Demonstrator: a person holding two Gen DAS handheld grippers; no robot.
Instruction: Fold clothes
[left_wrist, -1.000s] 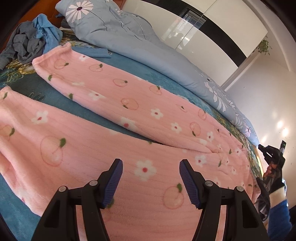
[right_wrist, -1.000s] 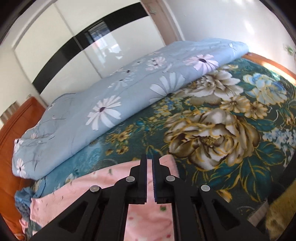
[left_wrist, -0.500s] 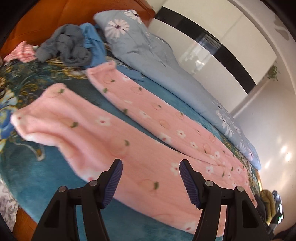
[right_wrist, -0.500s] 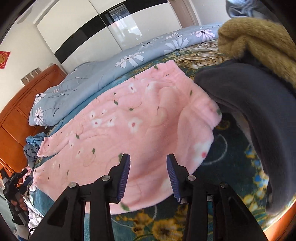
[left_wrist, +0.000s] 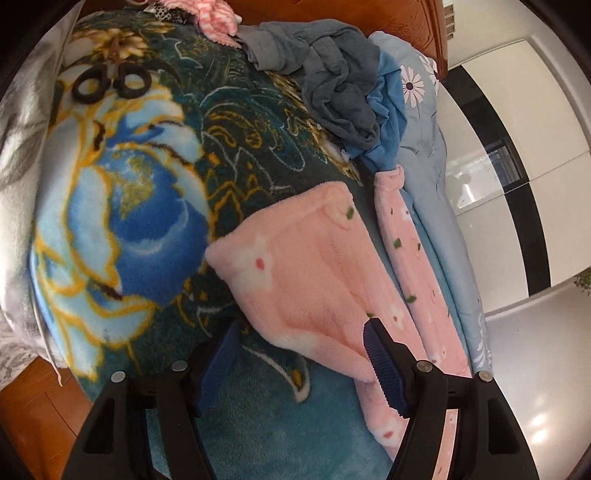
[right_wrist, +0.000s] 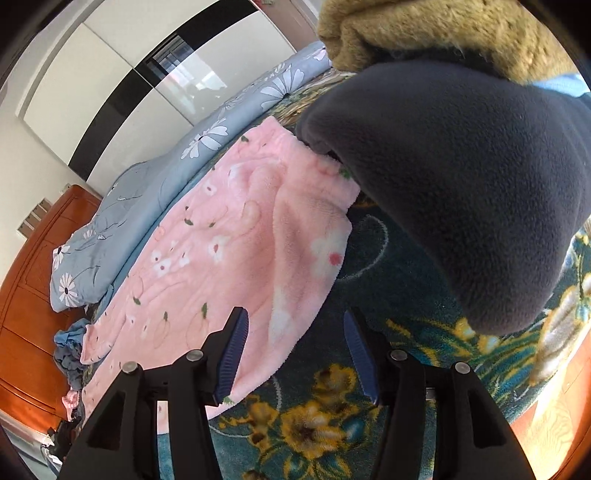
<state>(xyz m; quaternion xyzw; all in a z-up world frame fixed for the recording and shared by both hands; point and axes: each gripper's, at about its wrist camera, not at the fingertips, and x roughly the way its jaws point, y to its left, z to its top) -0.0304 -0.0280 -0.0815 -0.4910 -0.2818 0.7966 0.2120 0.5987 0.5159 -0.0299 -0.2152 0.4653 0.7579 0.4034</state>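
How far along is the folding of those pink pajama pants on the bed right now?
Done: pink pants lie spread flat on the bed. In hand: nothing; left gripper is open over a leg cuff, right gripper opening at the waist end. Left: every fold, plus the grey pile.

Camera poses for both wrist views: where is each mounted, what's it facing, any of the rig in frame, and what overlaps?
Left wrist: rides the left gripper, angled down at the leg cuffs of the pink pajama pants near the headboard end; open fingers show.
Right wrist: rides the right gripper, angled down at the pants' waist end beside a dark fleece garment; its jaws are opening, nothing pinched.
Shared: pants, floral blanket, light blue duvet.
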